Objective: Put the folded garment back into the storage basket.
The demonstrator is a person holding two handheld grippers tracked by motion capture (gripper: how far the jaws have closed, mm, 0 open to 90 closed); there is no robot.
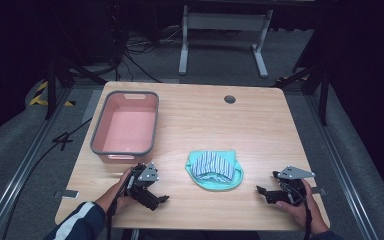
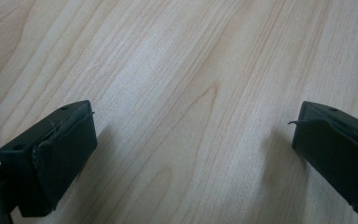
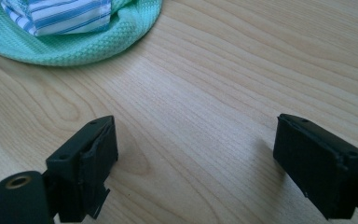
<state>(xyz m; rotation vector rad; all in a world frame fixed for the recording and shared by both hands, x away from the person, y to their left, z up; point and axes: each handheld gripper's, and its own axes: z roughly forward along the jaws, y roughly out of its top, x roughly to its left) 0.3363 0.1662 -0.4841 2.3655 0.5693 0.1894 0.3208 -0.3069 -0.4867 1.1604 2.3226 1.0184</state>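
Note:
A folded green cloth (image 1: 214, 171) with a blue-and-white striped cloth (image 1: 211, 165) on top lies near the table's front middle; its green edge (image 3: 74, 42) also fills the upper left of the right gripper view. My left gripper (image 1: 163, 199) rests low at the front left, jaws wide apart over bare wood (image 2: 191, 126), open and empty. My right gripper (image 1: 260, 190) sits at the front right, pointing left toward the cloths, a short gap away from them. It is open (image 3: 196, 158) with nothing between its jaws.
A pink tub with a grey rim (image 1: 98, 131) stands empty at the left, just behind my left gripper. A round cable hole (image 1: 229, 99) is at the back of the wooden table (image 1: 260, 130). Dark floor, cables and a white frame lie beyond.

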